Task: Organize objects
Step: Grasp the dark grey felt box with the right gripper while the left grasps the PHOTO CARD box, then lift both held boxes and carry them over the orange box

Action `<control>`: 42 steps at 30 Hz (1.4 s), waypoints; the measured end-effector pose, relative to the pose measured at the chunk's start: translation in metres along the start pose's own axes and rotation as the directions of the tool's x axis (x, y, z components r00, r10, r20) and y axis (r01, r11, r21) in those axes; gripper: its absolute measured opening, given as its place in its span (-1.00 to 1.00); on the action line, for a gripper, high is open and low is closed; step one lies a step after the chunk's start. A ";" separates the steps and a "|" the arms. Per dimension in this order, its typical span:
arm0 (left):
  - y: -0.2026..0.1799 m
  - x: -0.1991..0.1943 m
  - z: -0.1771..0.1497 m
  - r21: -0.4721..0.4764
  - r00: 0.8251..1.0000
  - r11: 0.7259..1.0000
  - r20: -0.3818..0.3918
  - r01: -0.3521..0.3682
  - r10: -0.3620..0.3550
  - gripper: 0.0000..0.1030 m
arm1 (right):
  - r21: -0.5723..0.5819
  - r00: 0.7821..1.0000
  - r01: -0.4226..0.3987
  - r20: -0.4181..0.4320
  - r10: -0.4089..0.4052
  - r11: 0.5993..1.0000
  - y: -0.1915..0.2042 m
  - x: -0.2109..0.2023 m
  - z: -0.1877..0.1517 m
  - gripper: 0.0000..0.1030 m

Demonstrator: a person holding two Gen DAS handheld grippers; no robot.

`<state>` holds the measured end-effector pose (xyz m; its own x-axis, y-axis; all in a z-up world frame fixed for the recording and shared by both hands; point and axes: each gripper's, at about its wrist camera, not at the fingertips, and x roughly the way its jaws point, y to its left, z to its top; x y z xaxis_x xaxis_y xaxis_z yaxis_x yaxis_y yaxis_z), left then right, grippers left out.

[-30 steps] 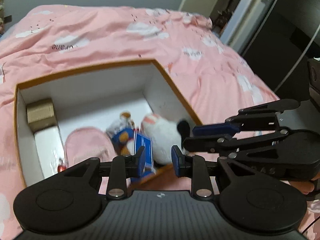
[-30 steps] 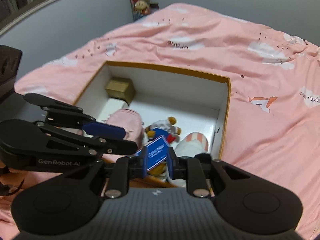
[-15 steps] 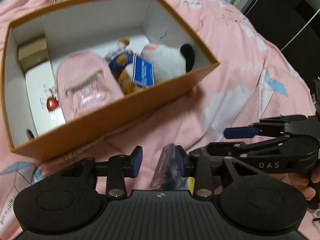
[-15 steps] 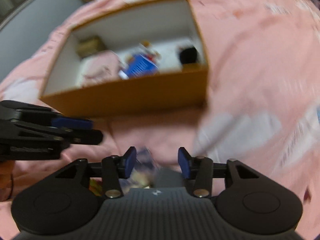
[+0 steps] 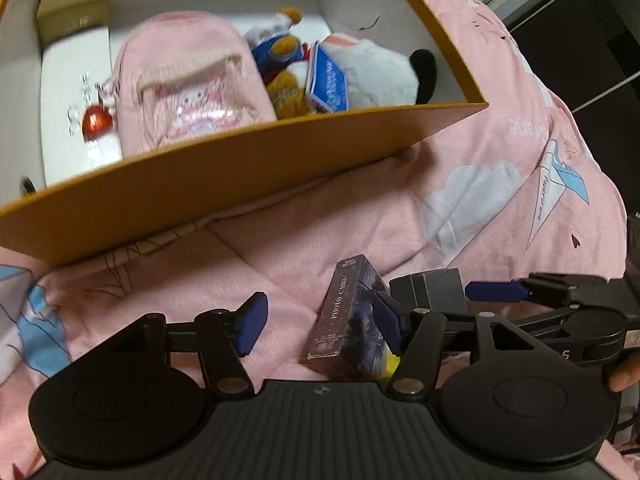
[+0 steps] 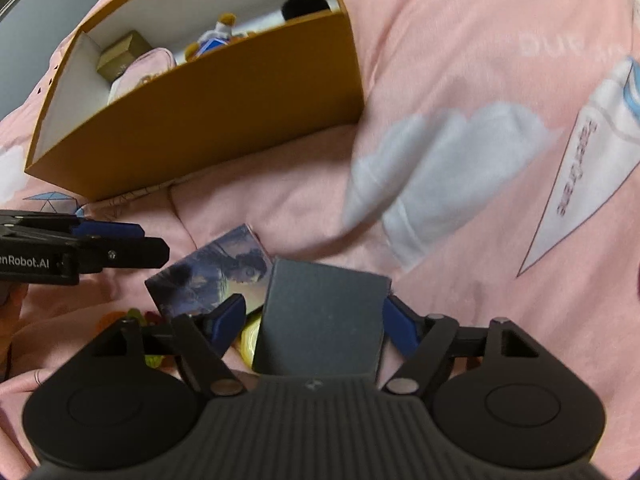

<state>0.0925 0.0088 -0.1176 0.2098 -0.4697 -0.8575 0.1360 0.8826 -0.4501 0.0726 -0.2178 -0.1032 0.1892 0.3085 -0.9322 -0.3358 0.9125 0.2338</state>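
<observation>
Left gripper (image 5: 318, 322) fingers just opened wide; photo card box (image 5: 348, 312) on bed touches right finger. Right gripper (image 6: 316, 318) fingers just opened wide astride grey box (image 6: 320, 320). Orange box (image 5: 240, 168) at 12 o'clock.

**Tight spot in front of the box, plenty of room off to the right**

The orange box (image 5: 248, 168) walls off the far side, and its floor is mostly taken by a pink pouch (image 5: 188, 80) and plush toys (image 5: 360, 72); the only bare bit is at the left end. Down on the bed (image 6: 460, 80), a photo card box (image 5: 352, 312) and a dark grey box (image 6: 324, 320) sit touching, both hand-held grippers crowding them. The open quilt to the right is free.
</observation>
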 end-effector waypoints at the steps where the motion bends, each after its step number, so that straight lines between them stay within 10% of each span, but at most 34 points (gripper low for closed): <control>1: 0.002 0.003 0.001 -0.009 1.000 1.000 -0.012 0.011 -0.011 0.40 | 0.011 1.000 -0.002 -0.012 0.002 1.000 -0.002 0.002 0.000 0.50; 20: 0.006 0.048 0.005 -0.111 0.986 0.988 -0.113 0.111 -0.124 -0.20 | 0.076 0.998 -0.025 -0.056 0.030 0.997 -0.012 0.018 -0.002 0.45; 33: -0.012 -0.007 -0.001 -0.061 0.992 0.992 0.069 0.107 -0.103 -0.52 | 0.040 0.998 -0.061 0.018 0.060 0.997 -0.008 -0.008 0.004 0.44; 42: -0.027 -0.076 0.008 -0.039 0.959 0.989 0.253 0.145 -0.130 -0.52 | -0.065 0.985 -0.120 0.117 0.127 0.991 0.013 -0.057 0.024 0.43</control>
<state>0.0805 0.0211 -0.0383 0.4284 -0.5707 -0.7005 0.1266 0.8055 -0.5789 0.0797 -0.2167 -0.0407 0.2520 0.4512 -0.8561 -0.4155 0.8494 0.3254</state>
